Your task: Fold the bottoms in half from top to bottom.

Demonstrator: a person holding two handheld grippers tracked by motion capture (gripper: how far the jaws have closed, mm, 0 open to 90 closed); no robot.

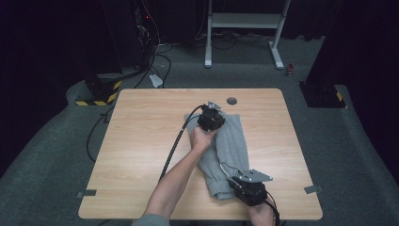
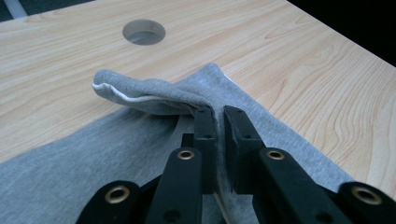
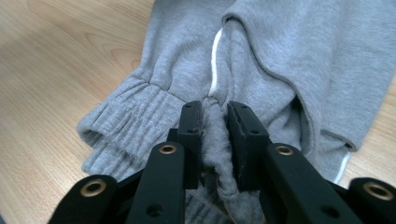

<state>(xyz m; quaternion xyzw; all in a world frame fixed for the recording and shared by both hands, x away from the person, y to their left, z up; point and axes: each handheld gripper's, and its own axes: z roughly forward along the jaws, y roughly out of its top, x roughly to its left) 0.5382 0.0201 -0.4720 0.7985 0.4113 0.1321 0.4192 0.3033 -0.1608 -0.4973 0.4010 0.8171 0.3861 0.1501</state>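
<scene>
- Left gripper: two black jaws rising from bottom centre, nearly closed, pinching a thin ridge of cloth.
- Grey garment: lower left and centre; folded edge with white piping, centre left.
- Wooden table: round hole, upper left.

Left tool reaches far forward, jaws pinched nearly together — right tool near, jaws slightly parted.

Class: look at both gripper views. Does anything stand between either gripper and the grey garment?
Nothing visible does. The left gripper has a fold of the grey garment between its jaws, and the right gripper has cloth bunched between its jaws.
</scene>
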